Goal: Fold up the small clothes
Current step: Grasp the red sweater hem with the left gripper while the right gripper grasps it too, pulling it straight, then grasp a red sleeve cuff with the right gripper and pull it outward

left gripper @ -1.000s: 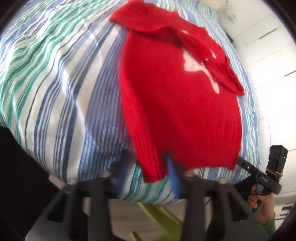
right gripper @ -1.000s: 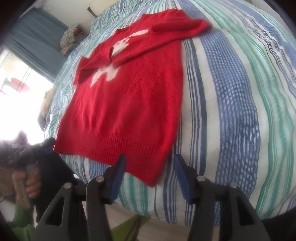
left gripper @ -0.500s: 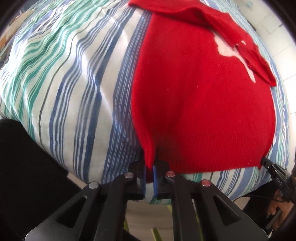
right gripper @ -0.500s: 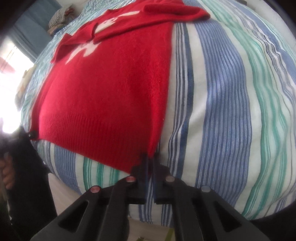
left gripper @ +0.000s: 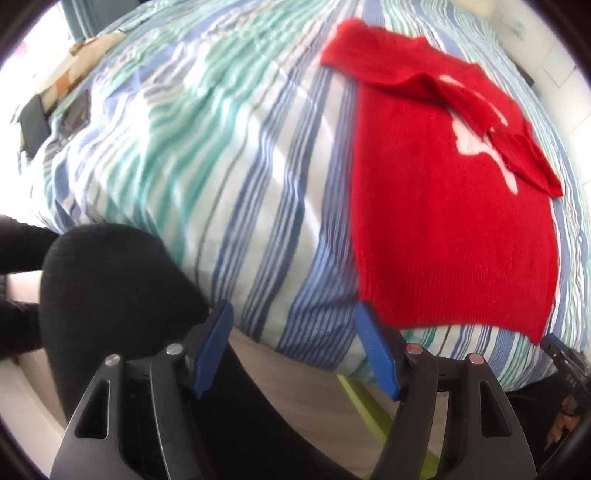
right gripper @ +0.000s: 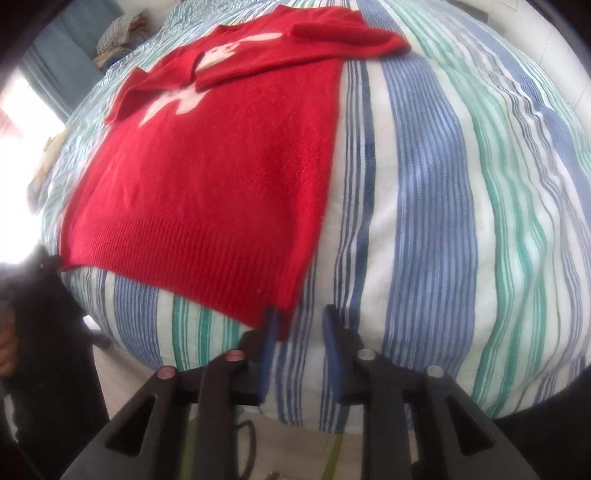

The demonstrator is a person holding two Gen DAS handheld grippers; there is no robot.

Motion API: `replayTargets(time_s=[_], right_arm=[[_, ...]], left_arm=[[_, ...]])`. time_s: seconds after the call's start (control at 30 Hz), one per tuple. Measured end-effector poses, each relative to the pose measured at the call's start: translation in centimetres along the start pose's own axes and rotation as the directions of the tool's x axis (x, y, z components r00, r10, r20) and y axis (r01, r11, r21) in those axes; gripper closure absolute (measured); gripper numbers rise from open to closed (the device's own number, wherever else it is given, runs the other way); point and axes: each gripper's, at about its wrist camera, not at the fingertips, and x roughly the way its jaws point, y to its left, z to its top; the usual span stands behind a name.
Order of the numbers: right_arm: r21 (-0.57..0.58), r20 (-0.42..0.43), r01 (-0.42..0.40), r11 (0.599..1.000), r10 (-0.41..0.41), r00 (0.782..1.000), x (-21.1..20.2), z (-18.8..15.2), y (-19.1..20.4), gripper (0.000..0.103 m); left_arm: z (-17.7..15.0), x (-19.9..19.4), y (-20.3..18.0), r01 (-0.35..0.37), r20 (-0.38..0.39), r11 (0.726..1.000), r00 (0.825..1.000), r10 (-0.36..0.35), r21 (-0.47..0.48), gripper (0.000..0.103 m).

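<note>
A red knit sweater (left gripper: 443, 221) with a white motif lies flat on the striped bed (left gripper: 229, 177), both sleeves folded across its chest. My left gripper (left gripper: 295, 350) hangs over the bed's near edge, just left of the hem's left corner. Its jaws are opening wide, with only bedspread between them. In the right wrist view the sweater (right gripper: 221, 184) reaches down to my right gripper (right gripper: 300, 343). Those jaws are opening a little, and the hem's right corner lies loose beside the left pad. The right gripper (left gripper: 565, 365) also shows at the other corner.
A person's black-clad leg (left gripper: 110, 295) stands against the bed on the left. Dark flat items (left gripper: 35, 125) lie at the bed's far left. A heap of clothes (right gripper: 118, 33) sits at the back. A hand (right gripper: 7, 347) shows at the left edge.
Half a second ago both grippers were shut on the hem corners. Both have let go: the left has swung left and away with jaws wide, the right has parted slightly in place.
</note>
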Motion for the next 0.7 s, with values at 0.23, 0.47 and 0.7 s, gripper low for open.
replayTargets(time_s=[0.23, 0.47, 0.7], right_arm=[[-0.164, 0.152, 0.156, 0.974, -0.131, 0.98, -5.3, 3.1, 0.5, 0.066], [-0.497, 0.374, 0.19, 0.847, 0.012, 0.927, -5.0, 13.5, 7.8, 0.034], [-0.633, 0.177, 0.125, 0.764, -0.015, 0.984, 6.7, 20.0, 11.7, 0.061]], left_arm=[[2.3, -4.2, -2.1, 0.143, 0.186, 0.99, 0.973, -0.137, -0.017, 0.022], [3.6, -4.4, -5.8, 0.177, 0.198, 0.984, 0.964, -0.179, 0.03, 0.022], [2.9, -4.2, -3.9, 0.093, 0.201, 0.996, 0.975, -0.093, 0.011, 0.019]])
